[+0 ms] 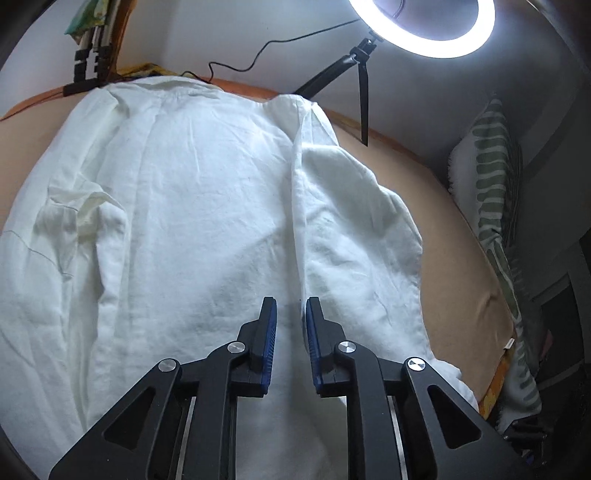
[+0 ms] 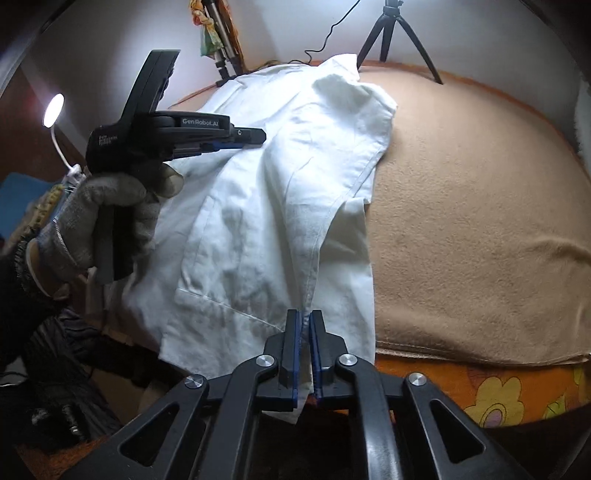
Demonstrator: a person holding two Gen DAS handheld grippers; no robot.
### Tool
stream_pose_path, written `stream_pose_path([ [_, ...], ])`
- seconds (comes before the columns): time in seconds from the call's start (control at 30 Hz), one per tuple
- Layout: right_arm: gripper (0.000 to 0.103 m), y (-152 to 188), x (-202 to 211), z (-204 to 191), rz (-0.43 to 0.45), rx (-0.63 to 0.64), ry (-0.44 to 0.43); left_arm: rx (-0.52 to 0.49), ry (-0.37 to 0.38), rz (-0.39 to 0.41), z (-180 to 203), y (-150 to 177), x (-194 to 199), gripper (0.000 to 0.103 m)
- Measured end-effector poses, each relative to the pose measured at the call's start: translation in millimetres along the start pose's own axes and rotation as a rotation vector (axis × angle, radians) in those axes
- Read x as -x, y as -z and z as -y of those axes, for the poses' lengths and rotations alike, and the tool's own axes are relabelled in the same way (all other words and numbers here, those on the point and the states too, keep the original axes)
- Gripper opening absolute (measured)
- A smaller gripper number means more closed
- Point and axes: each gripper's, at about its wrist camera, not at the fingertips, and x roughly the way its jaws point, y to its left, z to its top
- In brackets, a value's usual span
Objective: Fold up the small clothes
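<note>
A white shirt [image 1: 207, 206] lies spread on a tan blanket [image 1: 454, 251], with its right side folded over towards the middle. My left gripper [image 1: 290, 314] hovers just above the shirt near the fold's edge, its jaws a small gap apart with nothing between them. In the right wrist view the shirt [image 2: 273, 206] hangs over the near edge of the blanket [image 2: 480, 221]. My right gripper [image 2: 304, 325] is shut on the shirt's near hem. The left gripper [image 2: 255, 138] shows there too, held in a gloved hand above the shirt's left part.
A ring light [image 1: 424, 26] on a black tripod [image 1: 354, 70] stands at the far edge. A cable [image 1: 236, 66] runs along the back. A green patterned cushion [image 1: 491, 192] lies at the right. A small lamp [image 2: 53, 110] glows at the left. A flowered orange cover [image 2: 517, 391] hangs below the blanket.
</note>
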Motion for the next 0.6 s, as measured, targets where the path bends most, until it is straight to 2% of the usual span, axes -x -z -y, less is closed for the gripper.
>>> stream_pose_path([
  [0.07,0.017,-3.0,14.0,10.5,0.053,-0.02,-0.032,-0.036,-0.007,0.039,5.3,-0.1,14.8,0.014],
  [0.13,0.02,-9.7,26.5,20.6,0.103,-0.017,0.004,-0.06,0.014,0.05,12.4,1.5,25.8,0.014],
  [0.2,0.026,-17.6,27.9,30.9,0.108,-0.024,0.026,-0.09,0.071,0.035,22.8,10.0,35.6,0.014],
  [0.27,0.033,-25.2,23.4,43.3,0.094,-0.047,-0.026,-0.13,0.113,0.009,35.2,24.6,43.1,0.014],
  [0.3,0.034,-26.3,18.5,47.8,0.075,-0.048,-0.063,-0.152,0.128,-0.007,41.8,33.6,46.5,0.014],
  [0.4,0.035,-20.4,8.6,57.7,0.037,-0.062,-0.053,-0.158,0.175,-0.047,49.0,52.9,52.7,0.014],
  [0.47,0.031,-11.3,11.4,52.3,0.029,-0.05,-0.082,-0.135,0.206,-0.081,48.2,65.1,54.4,0.014],
  [0.6,0.031,5.4,20.0,36.6,0.031,-0.035,-0.146,-0.086,0.245,-0.157,40.1,85.5,54.8,0.018],
])
